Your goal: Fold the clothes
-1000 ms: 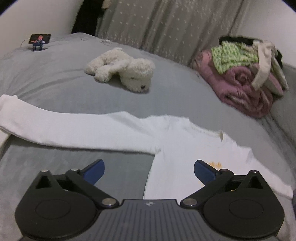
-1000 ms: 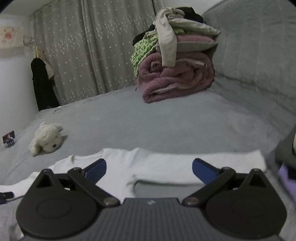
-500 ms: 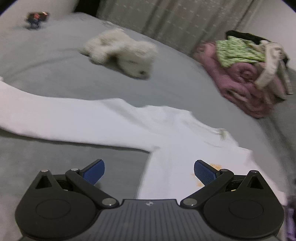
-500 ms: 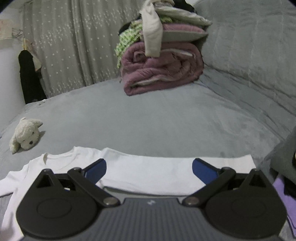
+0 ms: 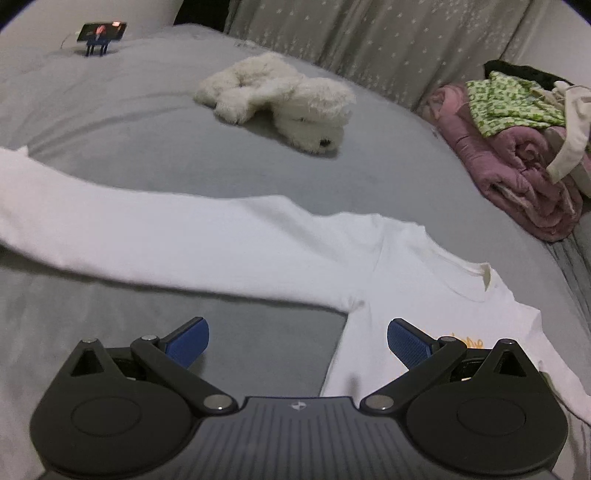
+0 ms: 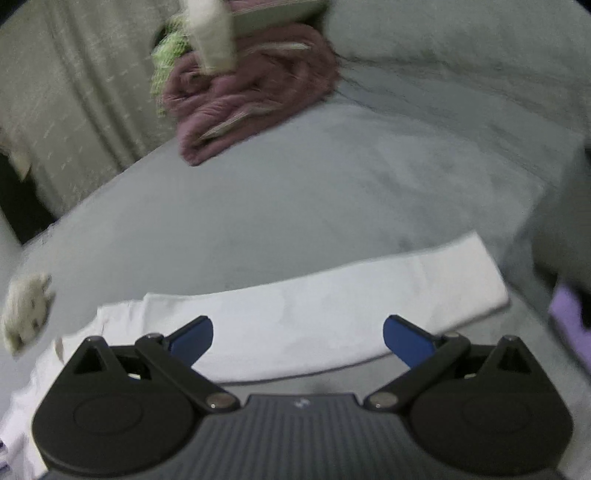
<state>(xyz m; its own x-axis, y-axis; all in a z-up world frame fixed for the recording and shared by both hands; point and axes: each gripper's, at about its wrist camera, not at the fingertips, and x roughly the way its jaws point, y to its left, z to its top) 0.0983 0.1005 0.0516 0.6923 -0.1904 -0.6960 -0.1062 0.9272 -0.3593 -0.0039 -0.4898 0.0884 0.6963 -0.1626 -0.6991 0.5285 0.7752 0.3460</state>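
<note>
A white long-sleeved shirt point(image 5: 406, 273) lies flat on the grey bed point(image 5: 110, 110), sleeves spread out, a small yellow print near its chest. Its left sleeve point(image 5: 129, 236) runs across the left wrist view. My left gripper point(image 5: 297, 341) is open, hovering near the armpit with nothing between its blue pads. In the right wrist view the other sleeve point(image 6: 332, 306) stretches to the right, its cuff at the far end. Directly above that sleeve my right gripper point(image 6: 297, 338) hangs open and empty.
A white plush toy point(image 5: 280, 99) lies beyond the shirt. A pile of pink, green and cream laundry point(image 5: 517, 147) sits at the right against the grey headboard point(image 6: 461, 55). A phone on a stand point(image 5: 101, 35) is at the far left. Purple cloth point(image 6: 570, 325) shows at the right.
Both grippers have dropped closer to the shirt. The left one moved nearer the armpit; the right one swung and tilted over the right sleeve, blurring its view. Both stayed open.
</note>
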